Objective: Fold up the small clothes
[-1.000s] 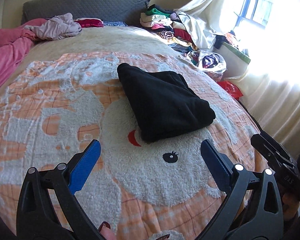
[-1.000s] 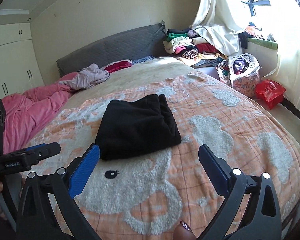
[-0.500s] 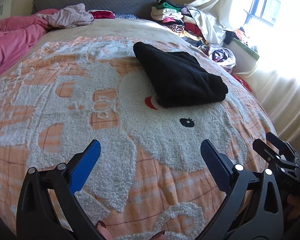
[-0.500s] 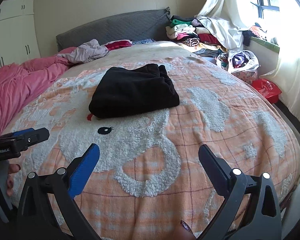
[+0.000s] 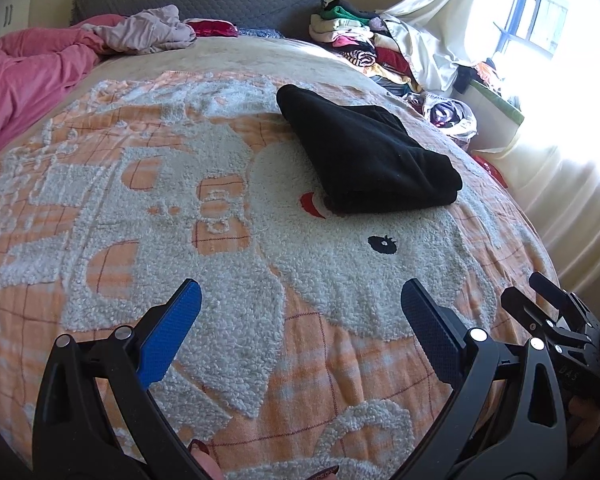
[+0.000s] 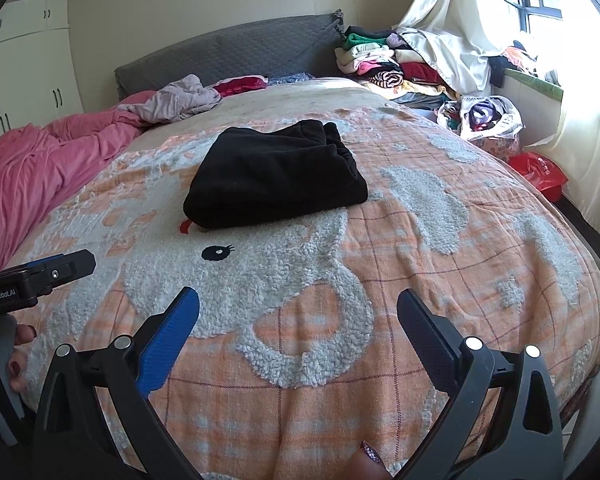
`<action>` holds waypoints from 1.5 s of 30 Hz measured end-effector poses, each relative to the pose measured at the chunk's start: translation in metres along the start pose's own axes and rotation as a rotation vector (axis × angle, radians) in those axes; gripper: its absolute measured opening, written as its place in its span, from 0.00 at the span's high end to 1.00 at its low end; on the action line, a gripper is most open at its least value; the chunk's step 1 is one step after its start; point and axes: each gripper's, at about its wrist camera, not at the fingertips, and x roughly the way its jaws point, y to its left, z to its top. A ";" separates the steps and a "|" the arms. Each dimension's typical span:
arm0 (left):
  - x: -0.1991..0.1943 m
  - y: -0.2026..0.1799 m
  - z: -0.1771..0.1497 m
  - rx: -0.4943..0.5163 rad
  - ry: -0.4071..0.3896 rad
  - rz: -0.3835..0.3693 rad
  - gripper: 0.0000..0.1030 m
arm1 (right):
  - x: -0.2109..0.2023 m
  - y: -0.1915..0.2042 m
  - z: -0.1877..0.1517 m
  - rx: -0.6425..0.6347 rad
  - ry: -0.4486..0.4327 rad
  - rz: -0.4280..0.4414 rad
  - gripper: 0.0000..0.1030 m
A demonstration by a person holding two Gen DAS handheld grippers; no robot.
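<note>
Lying folded into a thick square, the black fleece garment (image 5: 368, 156) (image 6: 276, 172) sits on the orange-and-white fuzzy bedspread (image 5: 228, 264) (image 6: 440, 272), well ahead of both my claws. My left gripper (image 5: 300, 324) hovers over the spread with jaws spread wide, holding nothing. My right gripper (image 6: 298, 322) is likewise gaping and empty, touching no cloth.

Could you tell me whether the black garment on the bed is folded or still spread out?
Folded: the black garment lies as a compact, layered rectangle on the orange blanket, with stacked edges showing.
</note>
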 end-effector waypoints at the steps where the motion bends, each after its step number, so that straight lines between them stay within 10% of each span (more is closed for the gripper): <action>1: 0.000 0.000 0.000 0.000 -0.002 0.001 0.09 | 0.000 0.000 0.000 -0.001 0.000 0.001 0.04; 45: -0.001 0.000 0.000 0.013 0.010 0.053 0.09 | 0.002 -0.007 -0.001 0.041 0.009 -0.030 0.04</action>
